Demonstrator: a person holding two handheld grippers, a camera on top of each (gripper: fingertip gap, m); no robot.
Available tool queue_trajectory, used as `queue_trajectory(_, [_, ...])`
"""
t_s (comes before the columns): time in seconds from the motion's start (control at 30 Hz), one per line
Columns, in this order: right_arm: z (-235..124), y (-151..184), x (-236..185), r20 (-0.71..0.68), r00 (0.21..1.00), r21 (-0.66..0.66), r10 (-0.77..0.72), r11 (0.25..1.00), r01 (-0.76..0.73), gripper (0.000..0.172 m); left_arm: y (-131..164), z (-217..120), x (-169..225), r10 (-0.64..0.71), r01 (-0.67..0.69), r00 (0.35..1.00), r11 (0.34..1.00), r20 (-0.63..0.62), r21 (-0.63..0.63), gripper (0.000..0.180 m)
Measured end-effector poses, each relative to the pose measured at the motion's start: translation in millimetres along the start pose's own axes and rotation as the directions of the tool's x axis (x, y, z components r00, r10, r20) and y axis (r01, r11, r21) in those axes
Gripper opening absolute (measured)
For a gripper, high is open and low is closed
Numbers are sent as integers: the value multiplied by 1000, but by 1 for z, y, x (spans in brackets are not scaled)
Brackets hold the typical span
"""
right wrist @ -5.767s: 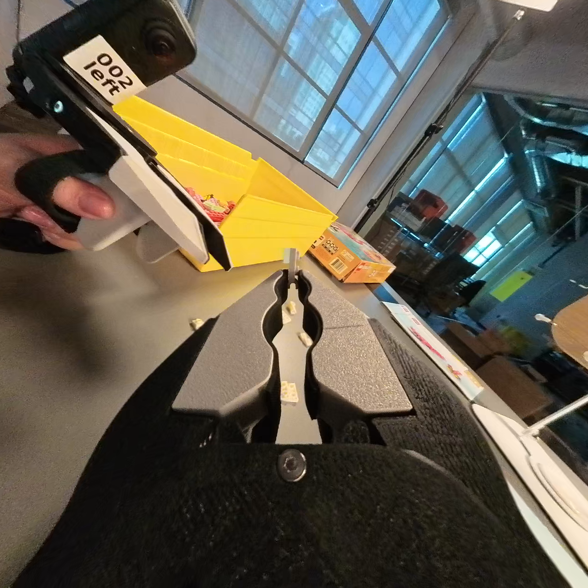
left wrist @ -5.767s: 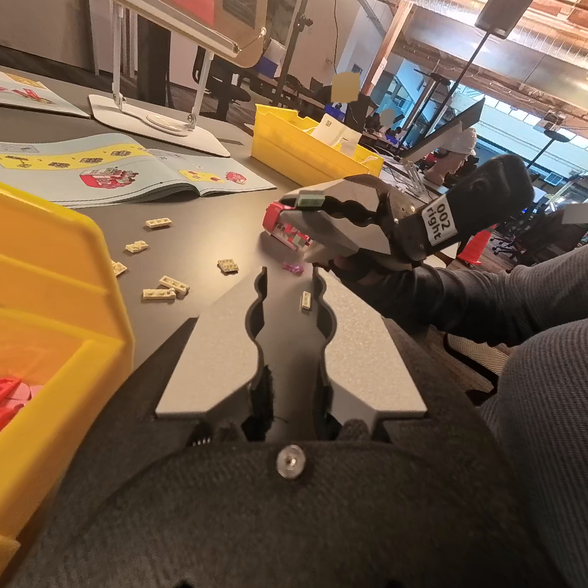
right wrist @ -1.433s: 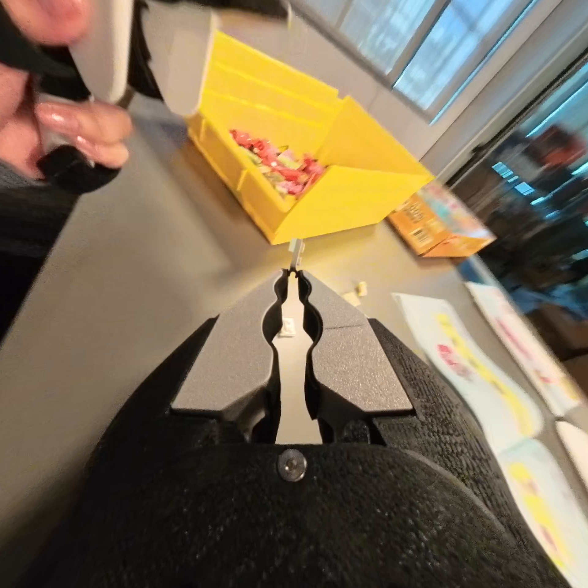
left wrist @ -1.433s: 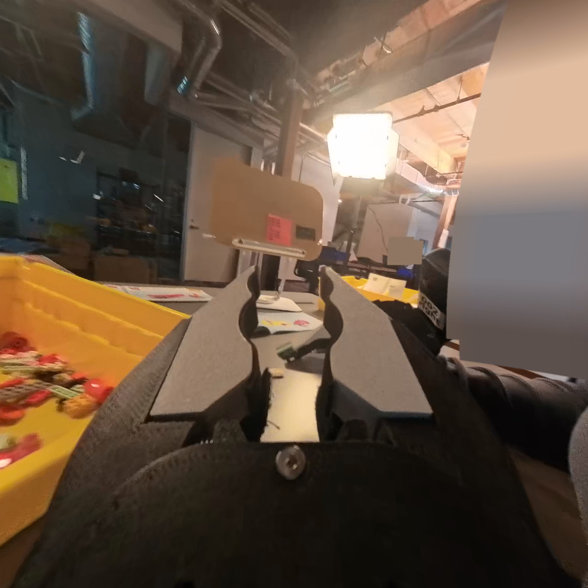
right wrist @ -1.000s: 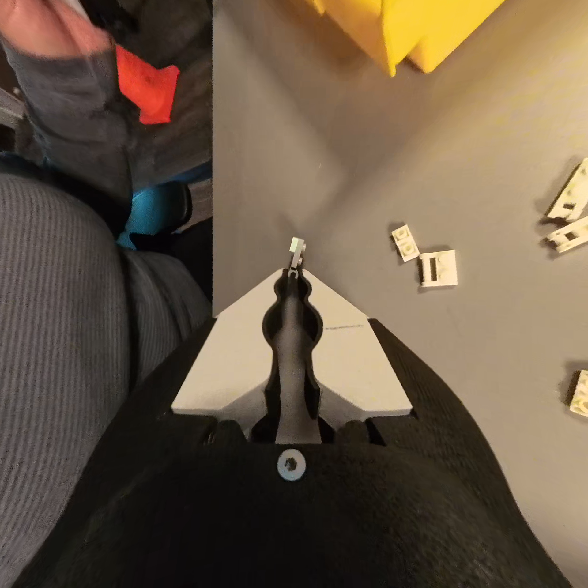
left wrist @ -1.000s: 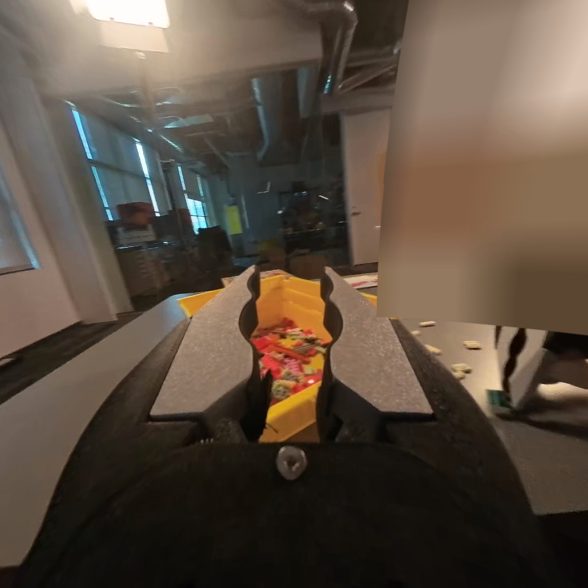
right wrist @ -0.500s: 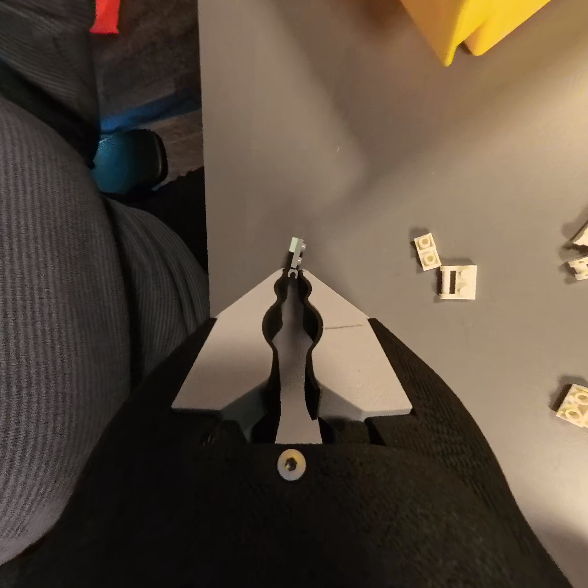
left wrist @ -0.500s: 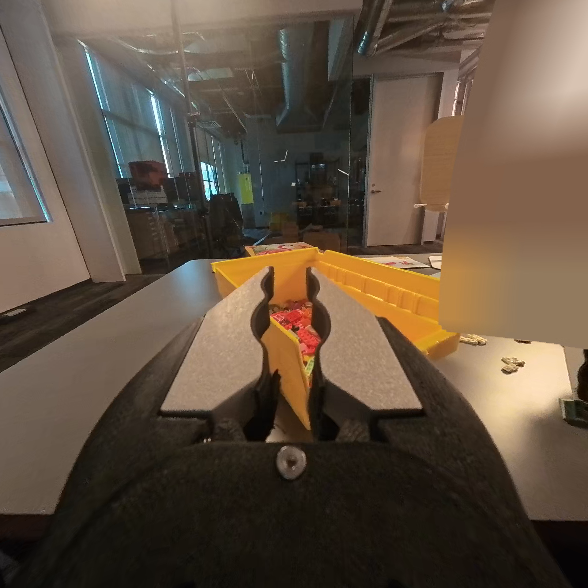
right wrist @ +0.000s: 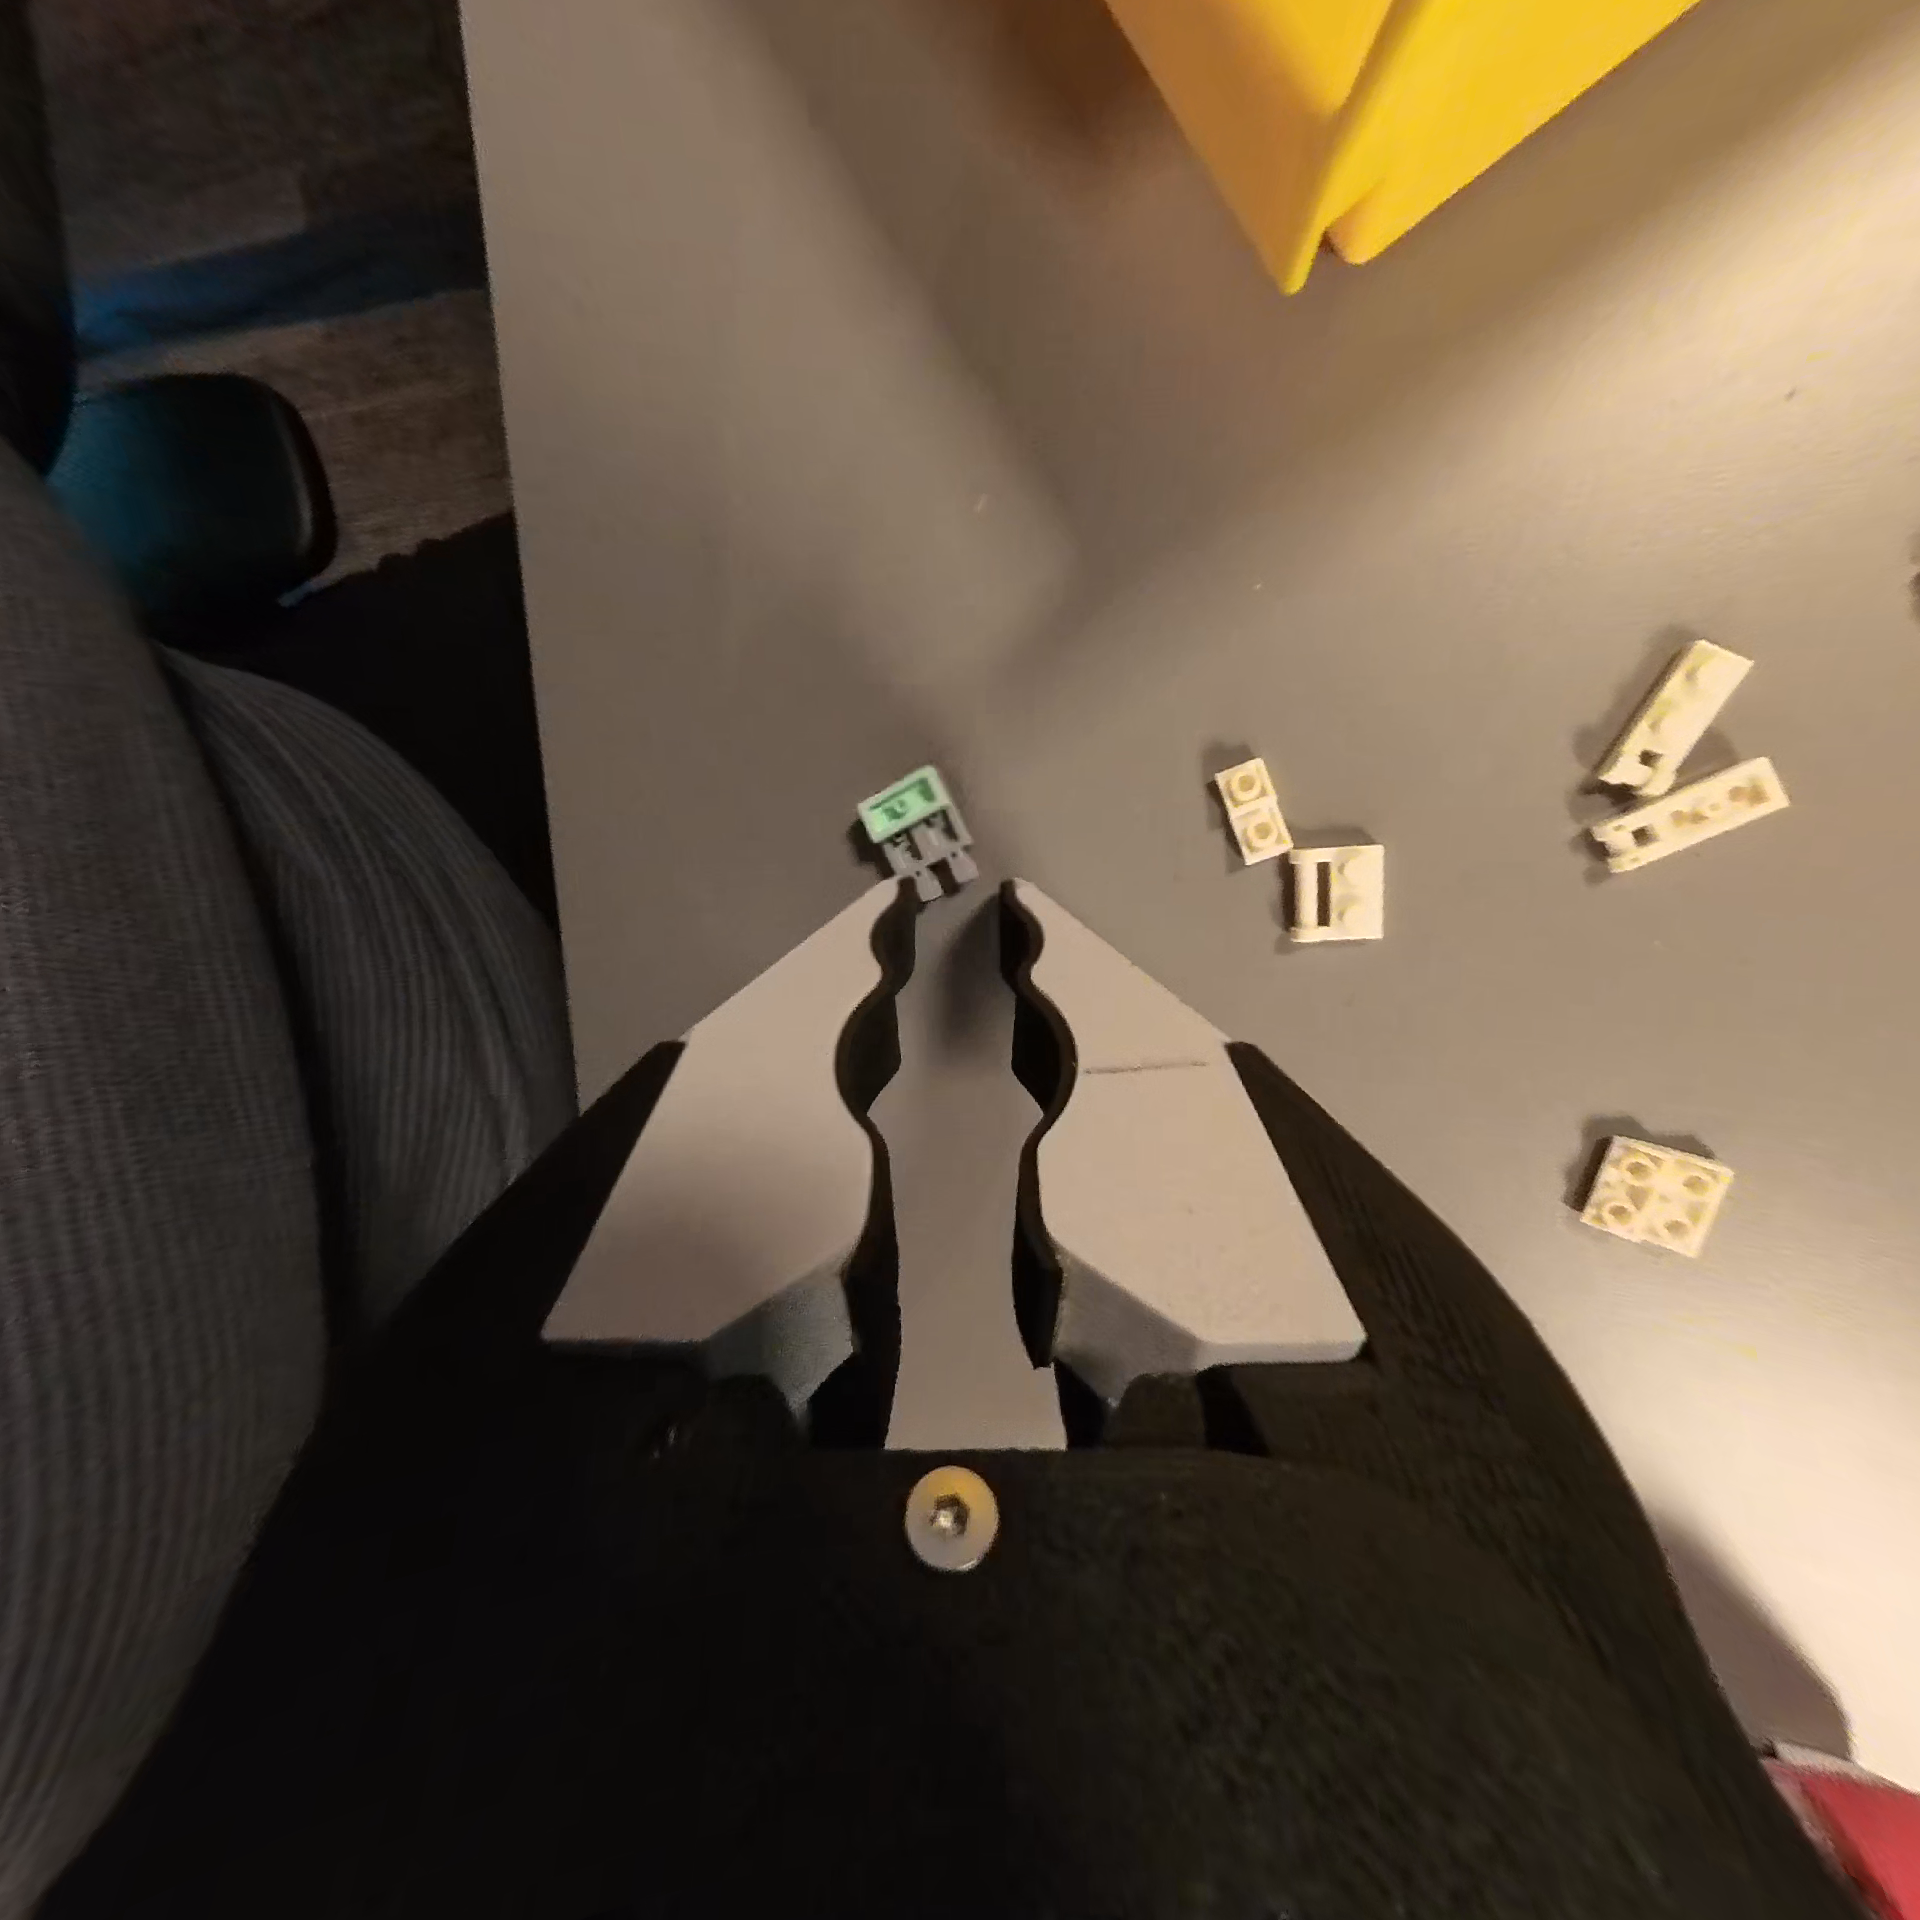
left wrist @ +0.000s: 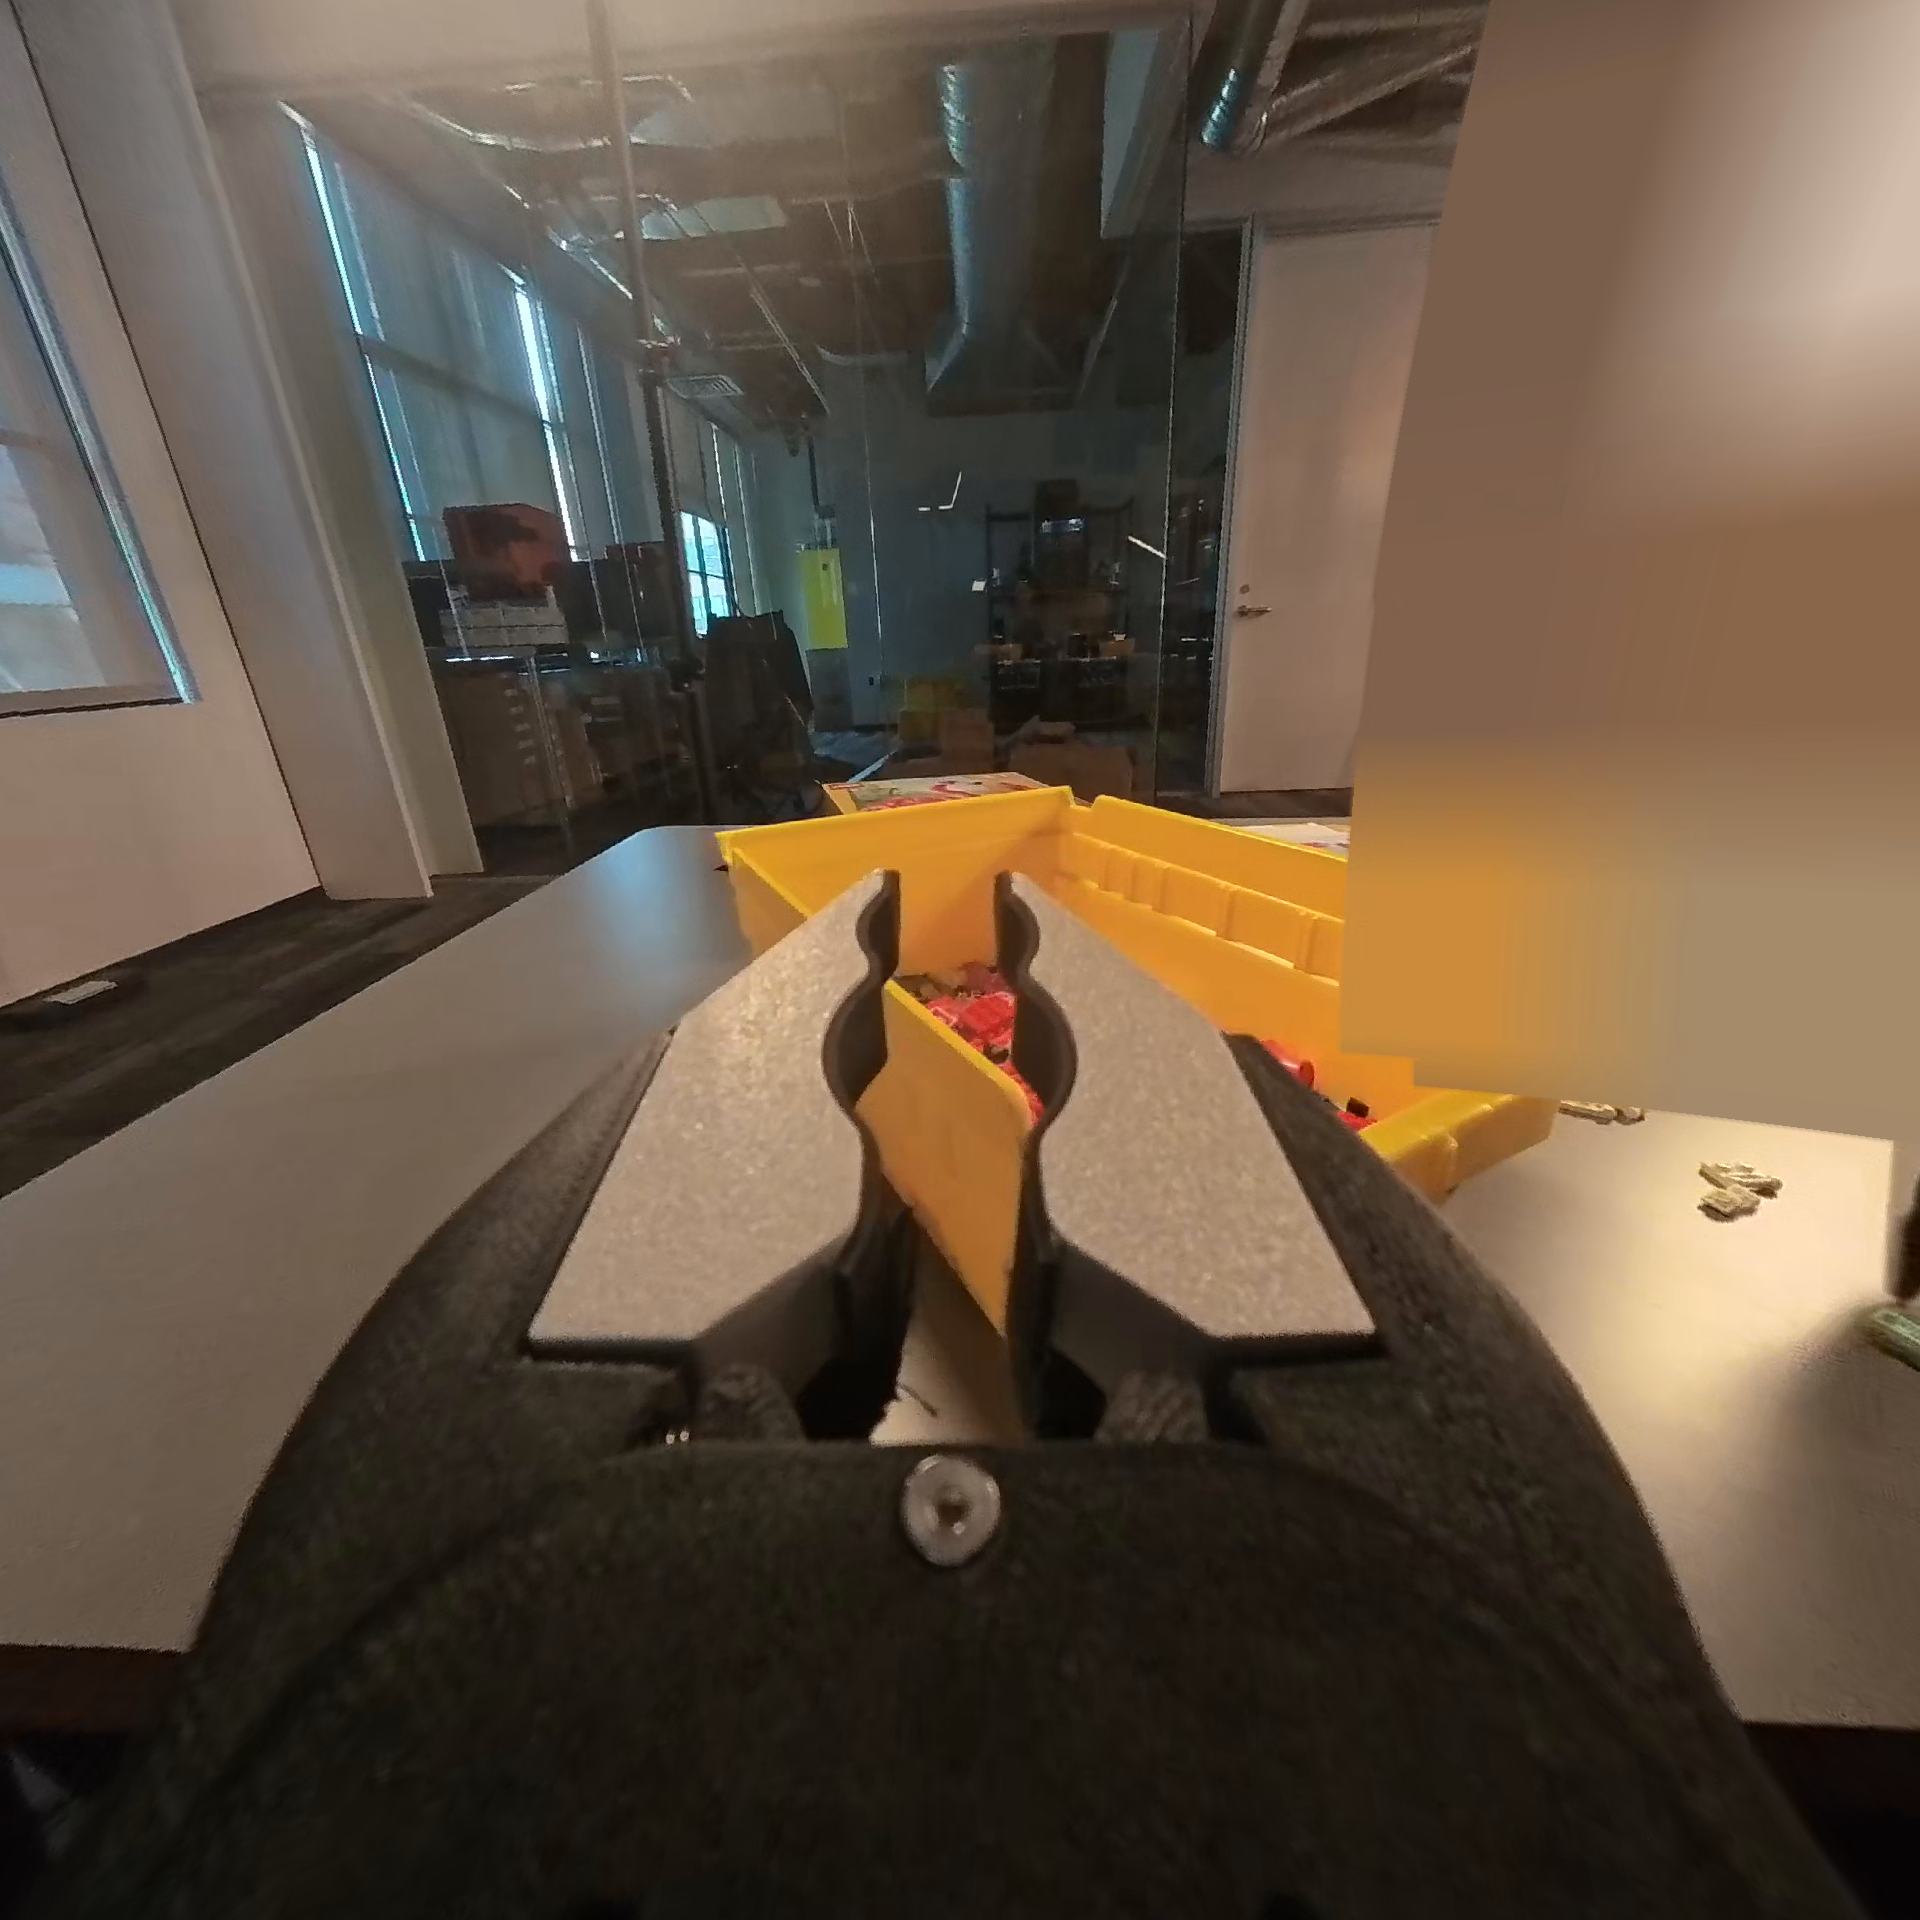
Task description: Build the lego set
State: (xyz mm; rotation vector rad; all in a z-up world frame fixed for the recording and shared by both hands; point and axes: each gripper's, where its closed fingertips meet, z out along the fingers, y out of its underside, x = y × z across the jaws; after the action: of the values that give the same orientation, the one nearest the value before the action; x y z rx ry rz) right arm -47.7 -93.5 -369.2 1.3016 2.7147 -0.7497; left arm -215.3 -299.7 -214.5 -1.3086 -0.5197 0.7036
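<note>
The small green-and-grey brick piece (right wrist: pixel 914 831) lies flat on the grey table (right wrist: pixel 1143 468) near its edge, just beyond the right gripper (right wrist: pixel 948 896), whose fingers stand parted with nothing between them. To its right lie scattered cream plates (right wrist: pixel 1252 821). The left gripper (left wrist: pixel 943 891), also parted and empty, hangs over the near wall of the yellow bin (left wrist: pixel 935 1132) of red bricks (left wrist: pixel 971 1013). Any pickup there wants a squarer, steadier approach.
</note>
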Motion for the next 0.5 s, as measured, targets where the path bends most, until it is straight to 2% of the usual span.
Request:
queue_trajectory(0.13, [-6, -11, 9, -75, 997, 79, -29, 996, 35, 16, 1, 3, 1, -19, 19, 1000, 1000, -11, 3, 17])
queue_trajectory(0.2, [-15, -25, 17, -142, 988, 183, -55, 980, 80, 17, 2, 5, 2, -18, 18, 1000, 1000, -16, 1, 17])
queue_trajectory(0.27, [-31, -44, 34, -268, 962, 336, -60, 930, 151, 18, 2, 7, 4, -18, 18, 1000, 1000, -24, 0, 17])
queue_trajectory(0.33, [-55, -63, 57, -400, 915, 535, 52, 824, 187, 29, 1, 9, 5, -15, 15, 999, 1000, -29, 0, 17])
queue_trajectory(0.4, [-84, -75, 67, -437, 880, 718, 188, 662, 216, 29, -1, 11, 5, -11, 11, 999, 1000, -30, 5, 18])
queue_trajectory(0.47, [-111, -80, 70, -468, 841, 818, 272, 493, 296, 27, -2, 13, 4, -13, 13, 1000, 1000, -28, 10, 18])
queue_trajectory(0.5, [-121, -80, 70, -499, 813, 831, 300, 433, 350, 25, -3, 15, 4, -16, 17, 999, 1000, -28, 10, 18])
